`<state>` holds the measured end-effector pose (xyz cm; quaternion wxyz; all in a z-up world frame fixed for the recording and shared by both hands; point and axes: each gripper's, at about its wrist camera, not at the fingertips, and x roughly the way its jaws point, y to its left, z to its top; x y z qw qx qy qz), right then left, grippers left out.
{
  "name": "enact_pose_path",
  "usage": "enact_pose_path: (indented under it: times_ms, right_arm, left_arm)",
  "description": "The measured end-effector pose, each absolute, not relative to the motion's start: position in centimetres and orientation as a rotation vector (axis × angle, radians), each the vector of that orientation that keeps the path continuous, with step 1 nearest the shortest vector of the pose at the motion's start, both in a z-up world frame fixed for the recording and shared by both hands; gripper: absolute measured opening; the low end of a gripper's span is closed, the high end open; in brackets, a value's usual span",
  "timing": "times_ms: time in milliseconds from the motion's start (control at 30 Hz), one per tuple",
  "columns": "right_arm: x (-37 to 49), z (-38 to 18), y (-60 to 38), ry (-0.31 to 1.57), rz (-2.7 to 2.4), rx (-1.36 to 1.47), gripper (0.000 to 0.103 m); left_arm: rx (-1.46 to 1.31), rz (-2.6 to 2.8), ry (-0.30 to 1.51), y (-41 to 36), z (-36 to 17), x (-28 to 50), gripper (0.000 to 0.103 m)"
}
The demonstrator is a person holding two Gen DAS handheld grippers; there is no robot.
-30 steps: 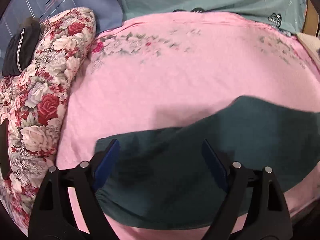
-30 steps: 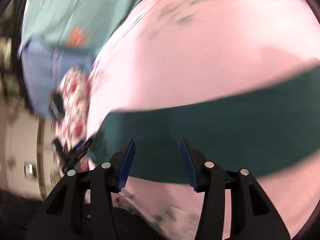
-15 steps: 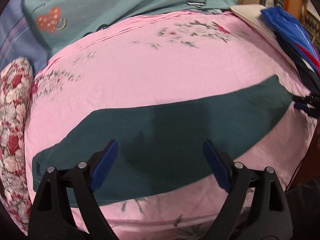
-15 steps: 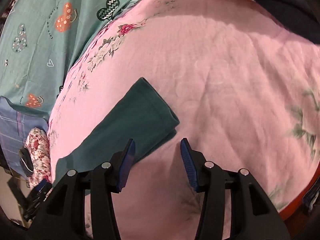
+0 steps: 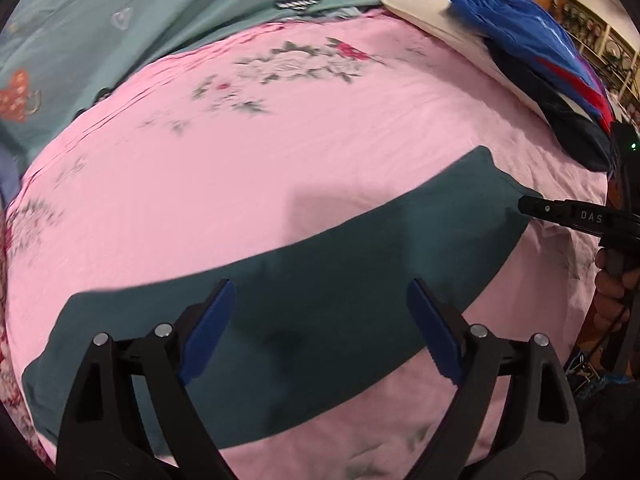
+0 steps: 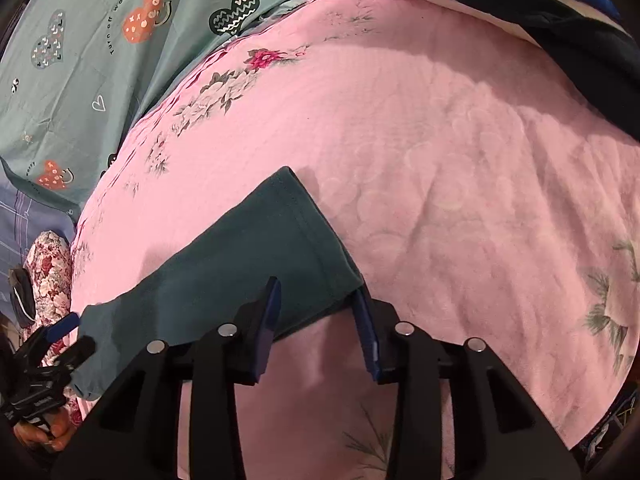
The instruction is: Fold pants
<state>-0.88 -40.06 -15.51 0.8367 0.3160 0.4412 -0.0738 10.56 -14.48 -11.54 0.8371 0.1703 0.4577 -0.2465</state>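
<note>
Right wrist view shows the right claw [image 6: 316, 312] at the near corner of the cuff end of the dark green pants [image 6: 256, 256], which lie on a pink bed cover [image 6: 440, 140]. Its jaws have just been closing and now stand narrow, with the hem corner between the blue pads, but the pads do not seem to press on the cloth yet. Left wrist view shows the left claw [image 5: 320, 332] wide open and hanging over the middle of the pants [image 5: 320, 288], holding nothing. The pants look already folded in half the long way, one leg on top of the other, making one long flat strip. What looks left is to lift the cuff end, bring it over to the other end, and maybe fold once more. The bed cover is soft and pink with flower prints. A teal sheet with hearts [image 6: 80, 60] lies past it, a flowery pillow [image 6: 50, 276] sits at one side, and a pile of blue, red and dark clothes [image 5: 540, 52] rests at the far edge
</note>
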Motion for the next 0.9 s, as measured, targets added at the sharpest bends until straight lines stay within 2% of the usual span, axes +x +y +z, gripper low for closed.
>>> enact_pose_path:
  times_ms: [67, 267, 333, 400, 467, 767, 900]
  right_arm:
    - [-1.1, -15.5, -40.3, 0.936, -0.156, 0.679, 0.033]
    - [-1.1, -15.7, -40.1, 0.934, -0.165, 0.676, 0.034]
    - [-1.0, -15.7, -40.2, 0.938, -0.167, 0.671, 0.029]
    - [-1.0, -15.7, -40.3, 0.95, -0.176, 0.653, 0.017]
    - [-1.1, -15.9, -40.8, 0.953, -0.173, 0.669, 0.012]
    - [-1.1, -16.0, -40.9, 0.956, -0.134, 0.639, 0.01]
    - [-1.0, -15.9, -40.7, 0.963, -0.136, 0.621, 0.009]
  left_arm:
    - [0.388, -0.534, 0.986, -16.2, -13.0, 10.6, 0.088]
    - [0.423, -0.513, 1.074, -16.9, -16.5, 10.5, 0.088]
    - [0.4, -0.5, 1.089, -16.7, -16.9, 10.6, 0.089]
    - [0.37, -0.486, 1.101, -16.5, -17.1, 10.8, 0.09]
    - [0.351, -0.478, 1.1, -16.5, -17.1, 11.1, 0.09]
    - [0.368, -0.412, 1.032, -17.4, -16.9, 9.3, 0.09]
    - [0.318, -0.395, 1.057, -16.7, -16.7, 9.6, 0.091]
